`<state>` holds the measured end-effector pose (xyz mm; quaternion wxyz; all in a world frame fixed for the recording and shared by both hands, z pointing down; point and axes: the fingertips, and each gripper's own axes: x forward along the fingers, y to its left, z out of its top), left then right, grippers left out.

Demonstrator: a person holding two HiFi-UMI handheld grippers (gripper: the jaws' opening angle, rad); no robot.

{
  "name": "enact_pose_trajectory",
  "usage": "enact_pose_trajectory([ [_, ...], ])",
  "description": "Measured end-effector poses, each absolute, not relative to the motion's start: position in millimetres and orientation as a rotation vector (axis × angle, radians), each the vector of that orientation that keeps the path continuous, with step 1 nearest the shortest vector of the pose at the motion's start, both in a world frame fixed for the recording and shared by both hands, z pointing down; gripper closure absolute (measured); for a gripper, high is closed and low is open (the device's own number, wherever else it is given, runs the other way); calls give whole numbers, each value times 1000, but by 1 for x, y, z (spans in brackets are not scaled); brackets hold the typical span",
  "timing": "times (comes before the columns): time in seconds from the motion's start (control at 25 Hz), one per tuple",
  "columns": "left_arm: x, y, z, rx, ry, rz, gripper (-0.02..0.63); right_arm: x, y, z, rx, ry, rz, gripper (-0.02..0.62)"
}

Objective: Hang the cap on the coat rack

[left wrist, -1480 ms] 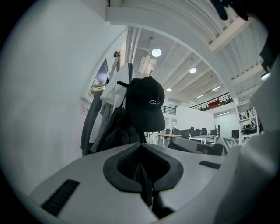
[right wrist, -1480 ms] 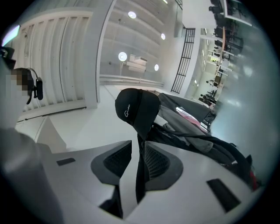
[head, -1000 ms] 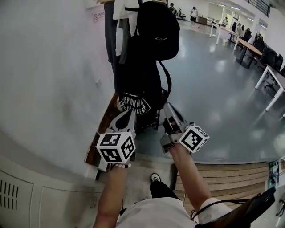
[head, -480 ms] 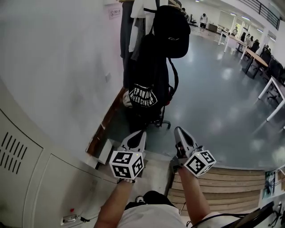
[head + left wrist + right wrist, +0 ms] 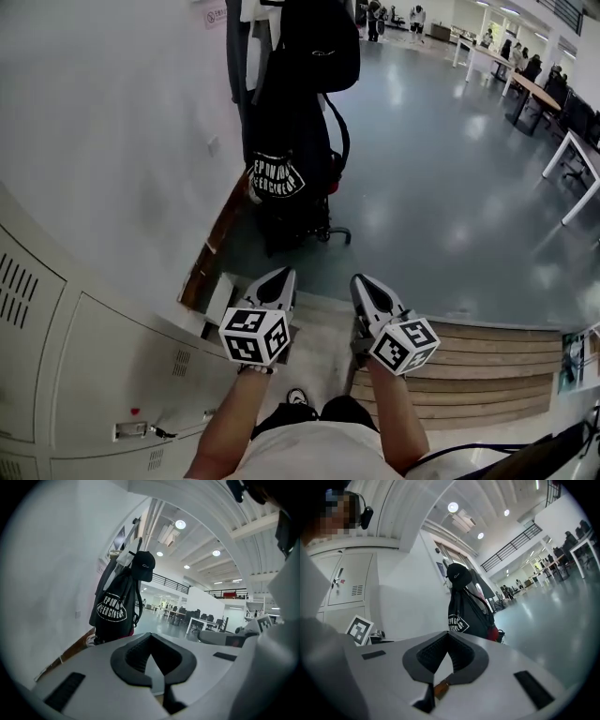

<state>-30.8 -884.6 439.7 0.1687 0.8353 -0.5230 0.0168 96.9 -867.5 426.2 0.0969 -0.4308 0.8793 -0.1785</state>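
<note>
The black cap (image 5: 320,45) hangs at the top of the coat rack (image 5: 267,56), above a black drawstring bag (image 5: 276,174) with white print. Both grippers are well back from the rack, low in the head view. My left gripper (image 5: 274,279) is shut with nothing in it, and so is my right gripper (image 5: 366,284). In the left gripper view the cap (image 5: 144,565) and bag (image 5: 114,608) show far beyond the shut left gripper (image 5: 151,641). The right gripper view has the cap (image 5: 459,576) on the rack above the bag (image 5: 464,617), past the right gripper (image 5: 447,641).
A white wall (image 5: 112,141) runs along the left, with grey lockers (image 5: 56,375) near me. Wooden steps (image 5: 487,361) lie at my right foot. Desks and chairs (image 5: 562,112) stand far right on the grey floor, with people in the distance.
Both grippers have drawn back from the rack and sunk lower in the view. The rack with cap and bag now sits farther off; the lockers have come into view at left.
</note>
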Motion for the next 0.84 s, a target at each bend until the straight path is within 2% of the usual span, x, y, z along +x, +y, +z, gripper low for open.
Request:
enact_pose_trajectory([
  [0.32, 2, -874, 440, 2335, -1499, 14, 603, 120, -857, 431, -1214, 2680, -597, 594],
  [0.84, -18, -877, 434, 2298, -1546, -33, 603, 98, -869, 423, -1149, 2712, -617, 594],
])
